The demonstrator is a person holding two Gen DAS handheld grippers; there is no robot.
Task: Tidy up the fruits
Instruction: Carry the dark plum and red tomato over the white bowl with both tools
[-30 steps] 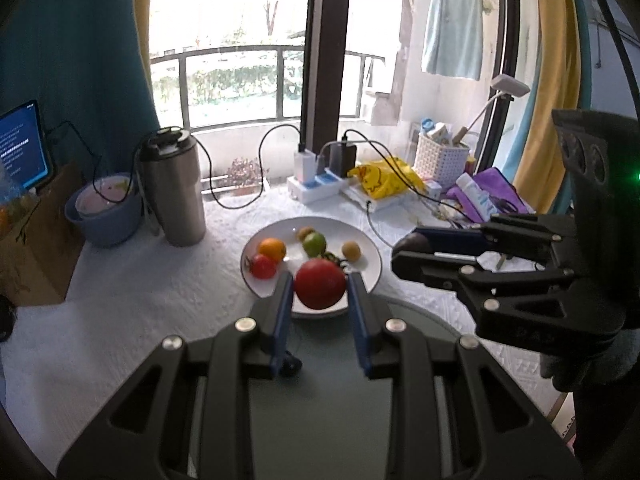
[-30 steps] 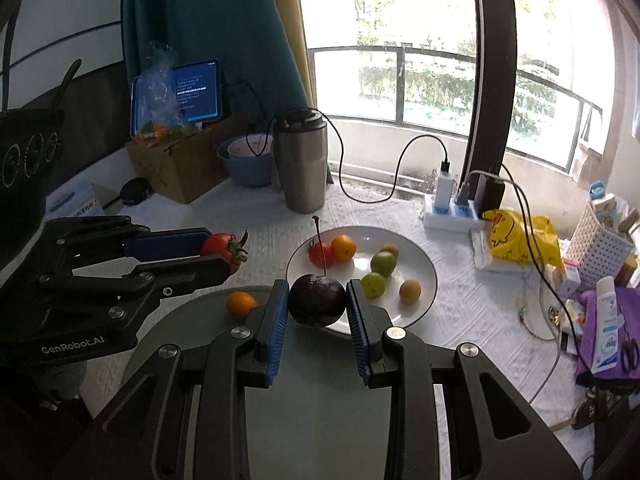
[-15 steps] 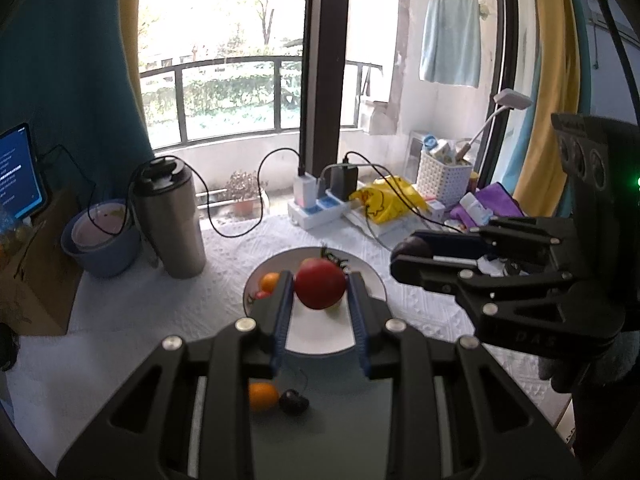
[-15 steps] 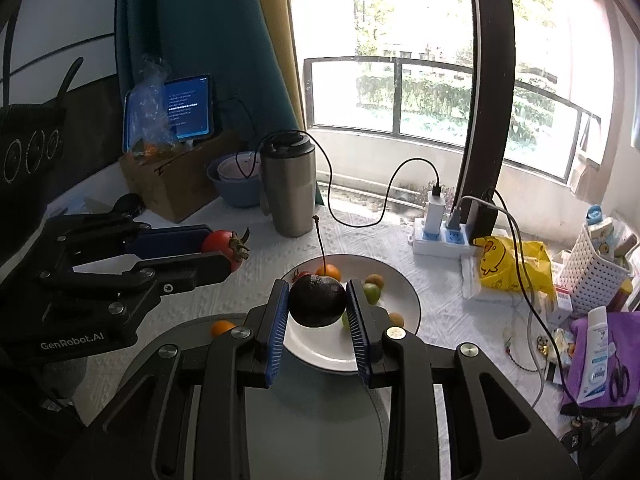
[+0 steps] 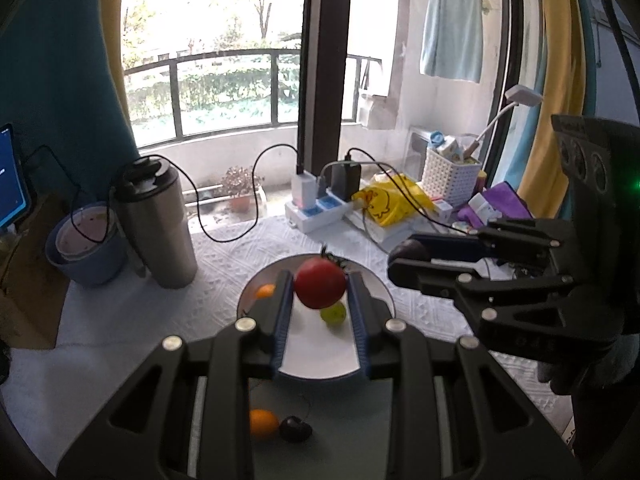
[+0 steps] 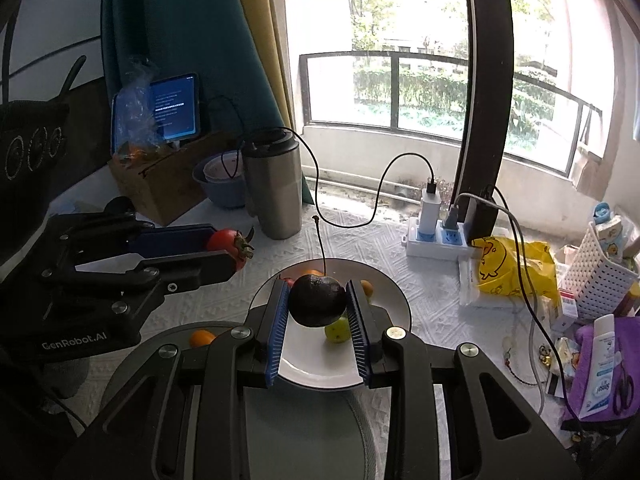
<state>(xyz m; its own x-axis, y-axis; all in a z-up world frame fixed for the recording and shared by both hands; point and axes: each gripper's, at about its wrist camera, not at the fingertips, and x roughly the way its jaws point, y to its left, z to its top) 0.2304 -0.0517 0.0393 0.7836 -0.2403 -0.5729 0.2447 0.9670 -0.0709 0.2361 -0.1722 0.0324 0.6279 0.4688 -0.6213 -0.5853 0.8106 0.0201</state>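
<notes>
My left gripper is shut on a red tomato and holds it above the white plate. My right gripper is shut on a dark cherry with a long stem, also above the white plate. A green fruit and an orange fruit lie on the plate. A grey-green plate nearer me holds an orange fruit and a dark cherry. The left gripper with the tomato shows in the right wrist view.
A steel tumbler and a blue bowl stand at the back left. A power strip with cables, a yellow bag and a white basket sit at the back right. A cardboard box holds a tablet.
Both grippers have risen and drawn back with their fruits, so the white plate sits lower and the grey-green plate with its orange fruit and cherry has come into view.
</notes>
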